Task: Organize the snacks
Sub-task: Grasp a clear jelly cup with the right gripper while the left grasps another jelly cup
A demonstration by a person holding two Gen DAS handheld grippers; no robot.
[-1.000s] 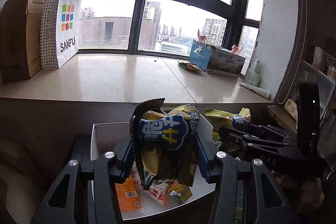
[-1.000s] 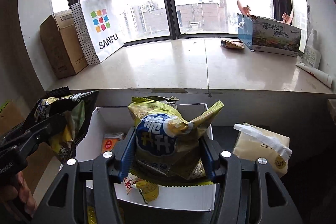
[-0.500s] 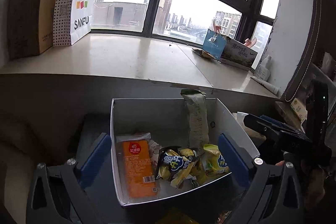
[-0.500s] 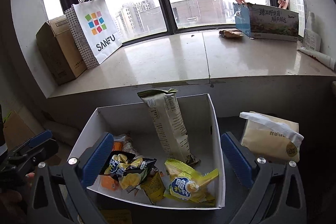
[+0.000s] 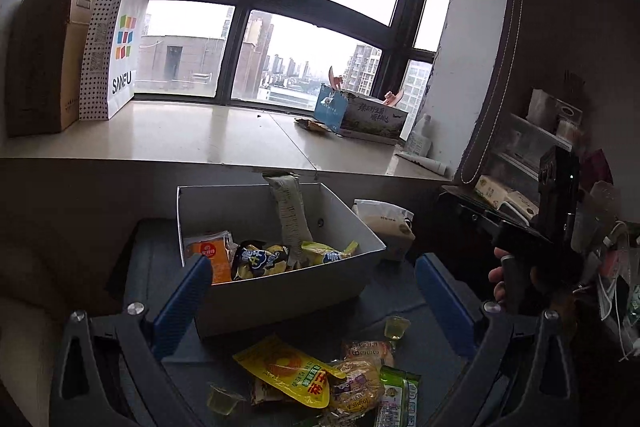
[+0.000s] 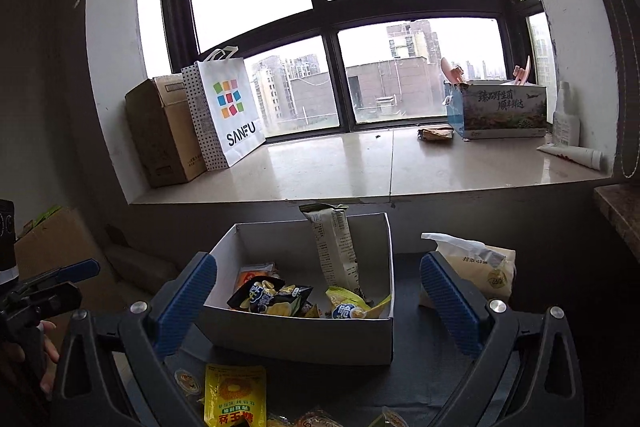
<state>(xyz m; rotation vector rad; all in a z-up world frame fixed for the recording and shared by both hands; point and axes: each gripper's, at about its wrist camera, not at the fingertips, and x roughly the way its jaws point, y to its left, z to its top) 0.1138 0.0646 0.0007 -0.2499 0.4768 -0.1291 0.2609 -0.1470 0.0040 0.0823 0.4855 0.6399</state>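
Yellow foil catches the eye first: a yellow corn-snack pouch [image 5: 289, 371] lies on the dark mat [image 5: 404, 301] in front of the white box [image 5: 296, 287], nearest the cameras, with a green-and-white packet [image 5: 398, 397] and two small jelly cups [image 5: 396, 327] scattered around it. Both claws hang just short of the box. The left gripper [image 5: 312, 303] stands spread as wide as it goes, blue pads either side, nothing between them. Same story for the right gripper [image 6: 318, 301]: fully apart, empty.

Now into the box itself. Against its left wall lies an orange packet [image 5: 210, 259]. Beside that, at the centre, sits a dark blue chip bag [image 6: 270, 295], and to its right a yellow chip bag [image 6: 348, 307] with a blue logo. Behind those, a tall pale wrapper [image 6: 334, 251] stands upright, leaning on the back wall and poking above the rim.

Just right of the box, a beige tissue pack [image 6: 480, 267] rests on the mat. Beyond the box runs the stone windowsill [image 6: 340, 163], carrying a cardboard carton [image 6: 160, 131] and a SANFU paper bag [image 6: 226, 111] at far left, and a printed box [image 6: 500, 111] at far right.
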